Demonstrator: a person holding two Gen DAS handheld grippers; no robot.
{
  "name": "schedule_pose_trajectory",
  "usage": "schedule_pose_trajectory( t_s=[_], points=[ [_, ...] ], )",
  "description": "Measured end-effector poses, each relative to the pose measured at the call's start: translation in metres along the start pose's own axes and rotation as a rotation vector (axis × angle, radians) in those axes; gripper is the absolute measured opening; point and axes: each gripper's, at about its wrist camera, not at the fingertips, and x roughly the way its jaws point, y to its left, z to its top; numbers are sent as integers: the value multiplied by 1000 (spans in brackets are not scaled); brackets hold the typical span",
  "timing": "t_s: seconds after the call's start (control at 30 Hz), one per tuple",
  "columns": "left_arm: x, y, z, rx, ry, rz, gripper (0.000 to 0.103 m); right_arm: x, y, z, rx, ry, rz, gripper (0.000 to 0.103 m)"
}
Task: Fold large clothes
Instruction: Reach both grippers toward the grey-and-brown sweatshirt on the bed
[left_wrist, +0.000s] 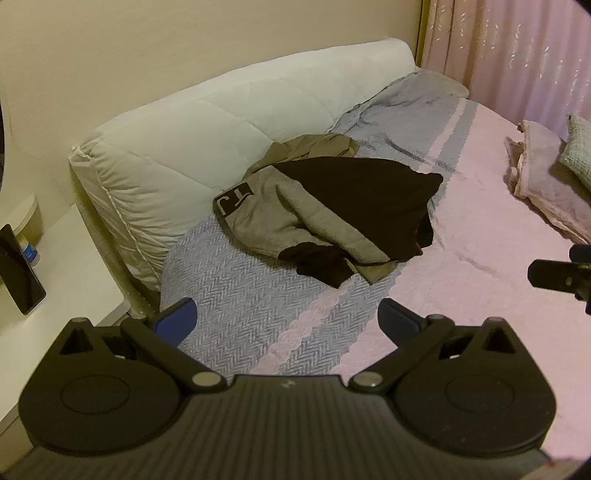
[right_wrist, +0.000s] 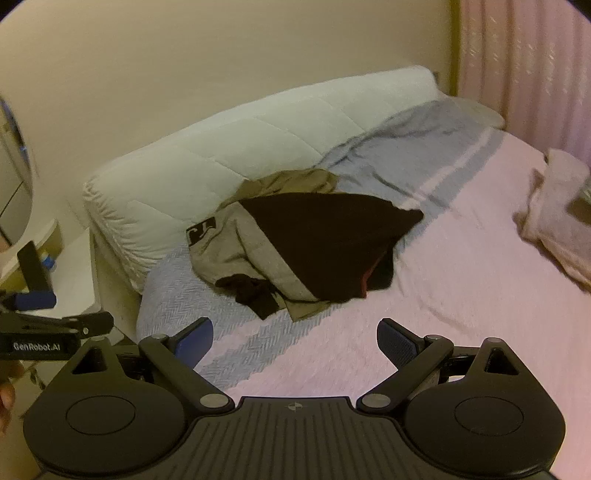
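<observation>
Left wrist: phone on nightstand | both jaws spread, empty | right wrist: clothes pile blurred

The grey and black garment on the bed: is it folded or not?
Not folded: the garment lies crumpled in a heap on the bed.

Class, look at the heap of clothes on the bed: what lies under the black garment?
Under the black garment lies a grey sweatshirt with a lettered patch, and behind it an olive piece. Anything deeper in the heap is covered. Both grippers are open.
</observation>
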Motion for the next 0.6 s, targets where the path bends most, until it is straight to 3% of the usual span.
schedule_pose_trajectory(
  t_s=[0.33, 0.47, 0.6],
  points=[
    [38, 19, 17, 89, -9, -2, 102, 33, -3, 13, -83, -14, 20, 93],
    [77, 38, 36, 148, -10, -28, 102, 55, 2, 28, -92, -35, 11, 92],
    [131, 62, 59, 187, 10, -69, 102, 96, 7, 43, -112, -5, -27, 82]
  ],
)
